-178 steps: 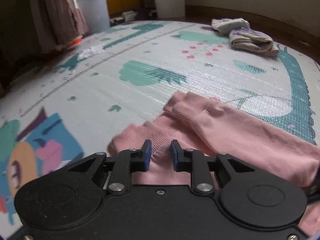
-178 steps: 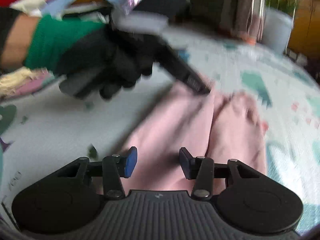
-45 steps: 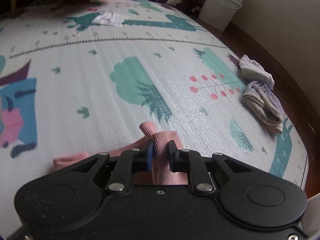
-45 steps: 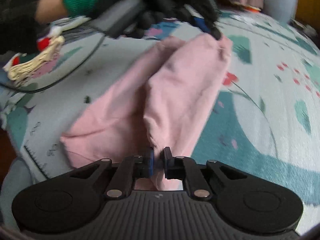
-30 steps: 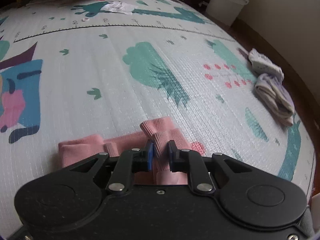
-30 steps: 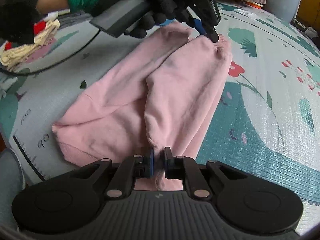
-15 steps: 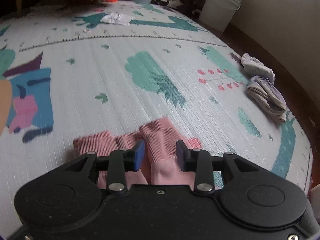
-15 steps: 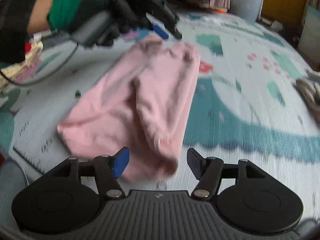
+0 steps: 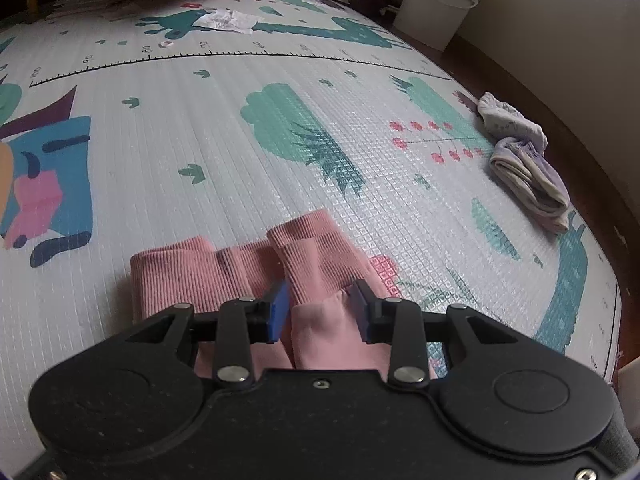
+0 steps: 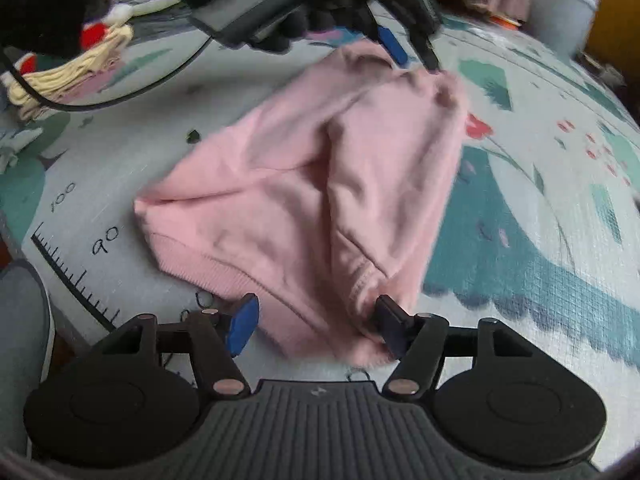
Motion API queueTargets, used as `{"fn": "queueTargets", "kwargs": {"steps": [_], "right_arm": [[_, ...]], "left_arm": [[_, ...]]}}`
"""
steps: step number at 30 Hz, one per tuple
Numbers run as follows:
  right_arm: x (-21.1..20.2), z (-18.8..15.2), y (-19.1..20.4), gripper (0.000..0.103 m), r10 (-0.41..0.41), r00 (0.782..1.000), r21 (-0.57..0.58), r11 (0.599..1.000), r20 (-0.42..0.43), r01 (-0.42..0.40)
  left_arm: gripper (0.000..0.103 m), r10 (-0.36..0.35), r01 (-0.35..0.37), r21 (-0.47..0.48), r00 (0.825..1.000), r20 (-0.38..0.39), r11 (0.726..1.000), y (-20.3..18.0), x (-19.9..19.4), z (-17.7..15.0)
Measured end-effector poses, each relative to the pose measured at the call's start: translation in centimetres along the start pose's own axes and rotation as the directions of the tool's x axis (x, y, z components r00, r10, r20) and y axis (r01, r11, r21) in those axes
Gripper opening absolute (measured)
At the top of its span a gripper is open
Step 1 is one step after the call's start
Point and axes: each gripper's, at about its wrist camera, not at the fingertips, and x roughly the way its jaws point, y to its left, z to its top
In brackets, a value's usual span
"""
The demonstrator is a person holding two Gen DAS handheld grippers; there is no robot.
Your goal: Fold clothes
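On the play mat [image 9: 200, 140]: pink garment [image 9: 312, 264] let go, fold to be squared

Lying doubled on the mat, ribbed cuffs at 12 o'clock of the left gripper [image 9: 320, 304], hem end at 12 o'clock of the right gripper [image 10: 316, 324].

Left tongs: released, having just been opening, one cuff between the pads but not pinched. Right tongs: released wide, likewise just been opening, over the near corner, possibly brushing it, though blur forbids certainty.

To do this step well: lift both tools straight clear so no cloth drags. Check that the two cuffs sit level. Flatten the ridge running from 6 to 12 o'clock through the right view. Re-grip at corners only, taking both layers, before any further fold.

Counted: one pink garment, two cuffs showing, two grippers. At 2 o'clock in the left view, one lilac bundle [image 9: 528, 172]; at 1 o'clock, one white bucket [image 9: 436, 4].
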Motion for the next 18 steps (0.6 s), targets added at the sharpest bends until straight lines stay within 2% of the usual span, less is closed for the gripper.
{"fn": "queueTargets", "kwargs": {"steps": [2, 5, 7, 10, 13, 15, 18], "right_arm": [[-0.1, 0.5, -0.2, 0.067, 0.018, 1.0, 0.004, 1.0, 0.002, -0.018], [-1.7, 0.6, -0.7, 0.065, -0.003, 0.996, 0.033, 0.999, 0.088, 0.001], [-2.4, 0.9, -1.6, 0.065, -0.002, 0.992, 0.114, 0.993, 0.127, -0.012], [-2.1, 1.3, -3.5, 0.065, 0.009, 0.993, 0.281, 0.959, 0.12, -0.042], [-1.3, 1.6, -5.0, 0.062, 0.036, 0.993, 0.392, 0.917, 0.113, -0.078], [-0.9, 1.5, -5.6, 0.054, 0.034, 0.995, 0.438, 0.896, 0.098, -0.074], [-0.4, 1.1, -5.8, 0.052, 0.027, 0.997, 0.458, 0.887, 0.073, -0.057]], "left_arm": [[0.033, 0.006, -0.007, 0.01, 1.0, 0.006, 1.0, 0.2, -0.3, 0.2], [0.033, 0.004, -0.004, 0.007, 1.0, 0.029, 1.0, 0.7, -1.0, 0.9], [0.033, -0.005, 0.005, 0.011, 0.999, 0.036, 1.0, 1.0, -1.2, 1.3], [0.033, -0.022, 0.021, 0.04, 0.999, 0.027, 0.999, 0.8, -0.7, 1.9], [0.033, -0.042, 0.042, 0.096, 0.999, -0.002, 0.994, 0.0, 0.5, 2.5], [0.033, -0.034, 0.036, 0.168, 0.999, -0.019, 0.985, -0.8, 1.5, 2.7], [0.033, 0.001, 0.016, 0.277, 0.998, -0.061, 0.961, -1.8, 3.1, 2.8]]}}
